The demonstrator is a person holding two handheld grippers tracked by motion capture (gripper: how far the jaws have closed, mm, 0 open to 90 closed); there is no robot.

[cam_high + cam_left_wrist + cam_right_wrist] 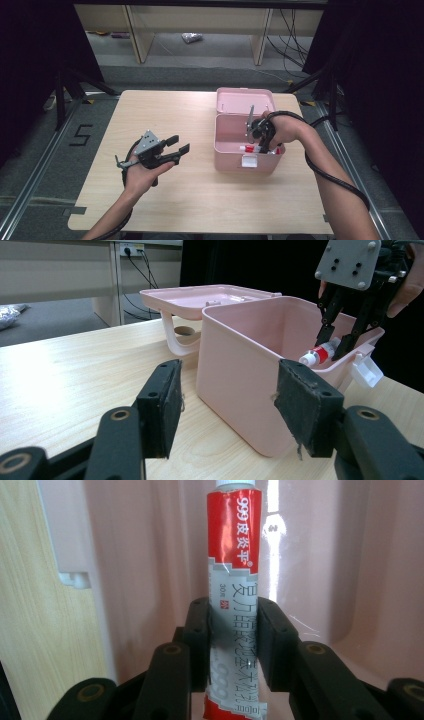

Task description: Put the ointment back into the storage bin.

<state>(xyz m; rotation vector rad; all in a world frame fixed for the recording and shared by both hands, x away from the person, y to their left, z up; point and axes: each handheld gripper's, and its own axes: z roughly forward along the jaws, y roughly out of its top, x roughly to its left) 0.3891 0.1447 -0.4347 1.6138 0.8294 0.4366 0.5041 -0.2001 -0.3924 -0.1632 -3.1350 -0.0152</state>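
A pink plastic box (227, 150) stands open on the wooden table (165, 110), right of centre, with its lid (245, 100) folded back. My right gripper (262, 142) reaches down into the box and is shut on a red and white ointment tube (248, 148). In the right gripper view both pads clamp the tube (234, 545) near its lower half, cap end pointing away, against the box's inner wall (150, 555). The left gripper (180, 145) hovers open and empty left of the box, aimed at the box's near corner (240, 370). From there I see the tube (320, 354) held by the right gripper (334, 347).
A white latch (248, 161) hangs on the box's front wall. The lid's handle (175, 337) rests on the table behind the box. Bare tabletop lies to the left and front. Shelf legs (137, 35) and cables stand on the floor beyond the far edge.
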